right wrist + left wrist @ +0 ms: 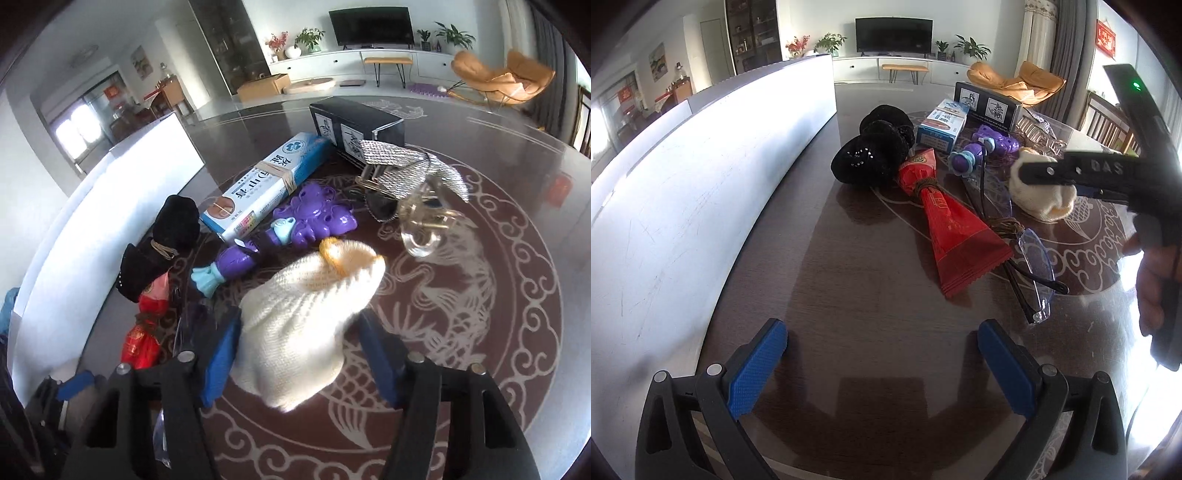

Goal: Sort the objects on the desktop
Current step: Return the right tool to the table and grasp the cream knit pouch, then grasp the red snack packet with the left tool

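My right gripper (295, 354) clamps a cream knitted glove (306, 314), both blue pads pressed into its sides. My left gripper (881, 367) hangs open over bare dark table (849, 295), nothing between its pads. Just beyond the glove lie one purple toy (295, 225), one blue-and-white carton (266, 184), one black box (354, 125), a black cloth bundle (162, 247) and a red tied packet (949, 221). Clear glasses (1034, 273) rest partly under that packet. A white bin (683, 192) stands along the left; I cannot see inside it. A glittery silver item (406, 162) is hard to make out.
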The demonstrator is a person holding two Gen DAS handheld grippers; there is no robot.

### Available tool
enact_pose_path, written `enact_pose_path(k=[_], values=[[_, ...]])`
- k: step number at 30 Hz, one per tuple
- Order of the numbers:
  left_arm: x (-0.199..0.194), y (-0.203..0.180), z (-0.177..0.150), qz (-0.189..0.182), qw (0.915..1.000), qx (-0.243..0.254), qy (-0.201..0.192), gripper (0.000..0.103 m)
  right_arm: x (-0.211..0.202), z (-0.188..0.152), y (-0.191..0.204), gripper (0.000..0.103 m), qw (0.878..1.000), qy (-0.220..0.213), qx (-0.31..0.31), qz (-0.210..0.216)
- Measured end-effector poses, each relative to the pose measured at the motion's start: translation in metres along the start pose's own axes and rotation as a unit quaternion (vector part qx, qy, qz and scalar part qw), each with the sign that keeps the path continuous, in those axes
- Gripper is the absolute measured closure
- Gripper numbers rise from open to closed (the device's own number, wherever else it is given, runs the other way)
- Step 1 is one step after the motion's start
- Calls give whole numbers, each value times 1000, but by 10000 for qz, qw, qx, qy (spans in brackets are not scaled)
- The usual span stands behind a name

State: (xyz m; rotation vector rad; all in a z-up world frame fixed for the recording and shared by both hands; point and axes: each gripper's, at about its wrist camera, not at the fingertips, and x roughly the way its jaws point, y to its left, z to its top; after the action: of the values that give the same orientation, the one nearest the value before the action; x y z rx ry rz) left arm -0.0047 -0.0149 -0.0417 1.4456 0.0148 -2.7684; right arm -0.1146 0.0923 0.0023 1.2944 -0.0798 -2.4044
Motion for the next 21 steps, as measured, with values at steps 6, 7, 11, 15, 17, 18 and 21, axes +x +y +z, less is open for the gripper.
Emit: enact_pose_path(k=[6,7,11,15,17,18,21], values=[[-2,5,2,-125,9999,-114,35,0,-45,-55,-8,51,9994,-83,-295,-182],[-4,9,3,-266,9994,-222,3,0,-57,-68,-13,51,9993,-112,-250,-237],[-14,29,9,-722,9940,-771,-286,0,-90,-107,-25,50,9983,-309,-146,-462],[-7,30,36,-708,9933,-878,-243,0,-96,-115,-25,50,9977,-510,-49,-448],[0,22,54,-622,9947,-796,-213,0,-94,-117,-27,50,9978,-537,68,-380],[5,18,62,-515,9957,-749,-154,0,-92,-114,-27,50,9978,-530,107,-371],[31,7,80,-316,9972,-668,141,0,-92,-114,-31,48,9979,-521,196,-324]])
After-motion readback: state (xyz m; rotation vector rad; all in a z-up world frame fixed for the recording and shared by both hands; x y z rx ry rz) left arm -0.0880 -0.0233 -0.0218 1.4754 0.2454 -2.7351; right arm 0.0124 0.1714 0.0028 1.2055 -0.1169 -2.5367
